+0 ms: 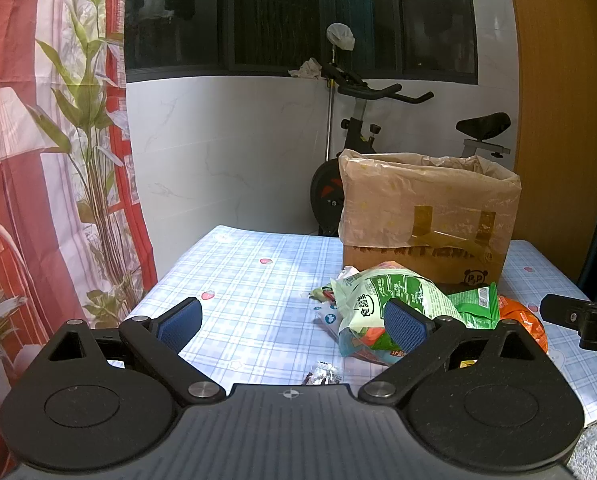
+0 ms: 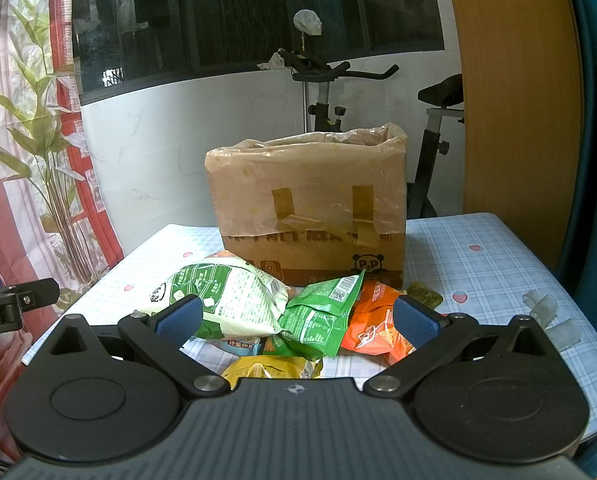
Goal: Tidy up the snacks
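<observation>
A heap of snack packets lies on the checked tablecloth in front of a cardboard box [image 2: 310, 216] lined with a plastic bag. On top is a pale green bag [image 2: 226, 292], with a bright green packet [image 2: 318, 316], an orange packet [image 2: 372, 320] and a yellow packet [image 2: 270, 366] beside it. My right gripper [image 2: 296, 320] hovers open just before the heap, nothing between its fingers. My left gripper [image 1: 294, 320] is open over bare cloth, the pale green bag [image 1: 378, 296] behind its right finger. A small silver wrapped sweet [image 1: 324, 372] lies near its palm.
The box [image 1: 426, 216] stands at the table's far side. An exercise bike [image 1: 362, 120] sits behind it against the white wall. A red patterned curtain [image 1: 38, 160] hangs left, a wooden panel [image 2: 514, 100] right. Crumpled clear wrappers [image 2: 546, 312] lie on the table's right part.
</observation>
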Demonstrator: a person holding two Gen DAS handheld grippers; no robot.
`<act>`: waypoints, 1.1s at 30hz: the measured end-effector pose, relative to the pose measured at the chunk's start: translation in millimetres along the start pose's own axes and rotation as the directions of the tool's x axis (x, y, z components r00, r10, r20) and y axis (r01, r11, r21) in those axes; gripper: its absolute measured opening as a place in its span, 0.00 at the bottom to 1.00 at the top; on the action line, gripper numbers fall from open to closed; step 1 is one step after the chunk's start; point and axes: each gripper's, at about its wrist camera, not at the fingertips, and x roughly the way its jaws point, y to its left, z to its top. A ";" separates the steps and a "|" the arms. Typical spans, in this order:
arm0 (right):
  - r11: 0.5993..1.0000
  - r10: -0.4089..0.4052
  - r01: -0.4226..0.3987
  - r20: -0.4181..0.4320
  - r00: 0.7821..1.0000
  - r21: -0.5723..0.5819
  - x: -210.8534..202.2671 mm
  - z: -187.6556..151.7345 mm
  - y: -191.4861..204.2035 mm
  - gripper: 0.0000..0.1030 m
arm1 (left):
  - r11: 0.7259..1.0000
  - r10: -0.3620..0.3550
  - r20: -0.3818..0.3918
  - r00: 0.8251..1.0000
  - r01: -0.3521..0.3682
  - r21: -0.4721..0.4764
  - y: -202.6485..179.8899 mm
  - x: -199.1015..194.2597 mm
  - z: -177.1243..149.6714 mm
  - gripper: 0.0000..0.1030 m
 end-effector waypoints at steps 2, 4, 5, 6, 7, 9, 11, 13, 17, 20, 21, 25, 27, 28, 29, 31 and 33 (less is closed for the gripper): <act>1.000 -0.001 0.001 -0.001 1.000 0.001 0.2 -2.6 -0.1 1.00 | 1.000 0.000 -0.001 1.000 0.000 -0.001 -0.1 0.1 0.0 0.96; 1.000 -0.001 0.001 -0.002 1.000 0.001 0.2 -3.8 0.1 1.00 | 1.000 -0.002 -0.004 1.000 0.002 -0.001 -1.1 0.7 -3.1 0.96; 1.000 -0.001 0.001 -0.002 1.000 0.002 0.2 -3.6 0.0 1.00 | 1.000 -0.003 -0.007 1.000 0.003 -0.001 -1.4 1.3 -3.8 0.96; 1.000 -0.001 0.001 -0.002 1.000 0.002 0.3 -3.7 0.0 1.00 | 1.000 -0.005 -0.009 1.000 0.005 0.000 -1.6 1.7 -4.2 0.96; 1.000 -0.001 0.001 -0.002 1.000 0.003 0.5 -3.5 0.0 1.00 | 1.000 -0.007 -0.010 1.000 0.007 0.000 -1.4 2.3 -3.9 0.96; 1.000 0.002 -0.002 -0.005 1.000 0.001 1.2 -3.7 0.2 1.00 | 1.000 -0.012 -0.005 1.000 0.012 0.005 -0.8 4.2 -2.5 0.96; 1.000 0.006 -0.006 -0.009 1.000 -0.005 4.2 -3.1 -0.3 1.00 | 1.000 -0.017 -0.001 1.000 0.017 0.013 0.2 8.8 2.5 0.96; 1.000 0.008 -0.008 -0.010 1.000 -0.014 8.8 -2.1 -1.8 1.00 | 0.999 -0.032 0.003 0.999 0.032 0.024 1.1 15.4 7.8 0.96; 0.999 -0.002 0.001 -0.019 1.000 -0.050 26.4 6.3 -8.3 1.00 | 0.997 -0.070 0.025 0.997 0.069 0.045 -1.0 32.2 16.9 0.96; 0.999 -0.007 0.005 -0.030 1.000 -0.050 41.5 9.8 -16.3 1.00 | 0.995 -0.095 0.009 0.995 0.095 0.034 -3.3 50.5 22.2 0.96; 0.999 -0.009 0.007 -0.034 0.999 -0.049 46.0 10.4 -18.5 1.00 | 0.994 -0.110 -0.005 0.994 0.110 0.027 -4.1 57.1 23.2 0.96; 0.999 -0.016 0.013 -0.056 0.998 -0.052 64.9 11.6 -26.5 1.00 | 0.980 -0.201 -0.096 0.975 0.199 -0.026 -4.7 87.4 26.9 0.96; 0.998 -0.014 0.010 -0.074 0.997 -0.058 73.8 11.4 -29.6 1.00 | 0.973 -0.228 -0.128 0.965 0.221 -0.061 -4.1 99.0 25.2 0.96; 0.998 -0.013 0.007 -0.082 0.997 -0.063 77.8 11.1 -30.7 1.00 | 0.972 -0.232 -0.137 0.963 0.224 -0.073 -4.0 103.6 24.0 0.96; 0.998 -0.011 0.005 -0.089 0.996 -0.069 81.8 10.8 -31.1 1.00 | 0.971 -0.234 -0.139 0.962 0.224 -0.081 -3.8 107.2 22.8 0.96; 0.997 -0.009 0.001 -0.100 0.995 -0.080 88.6 9.7 -31.4 1.00 | 0.972 -0.228 -0.137 0.964 0.218 -0.087 -2.9 112.7 22.2 0.96; 0.997 -0.004 -0.005 -0.109 0.994 -0.083 94.5 8.9 -31.3 1.00 | 0.976 -0.213 -0.125 0.969 0.204 -0.080 -3.1 117.5 24.1 0.96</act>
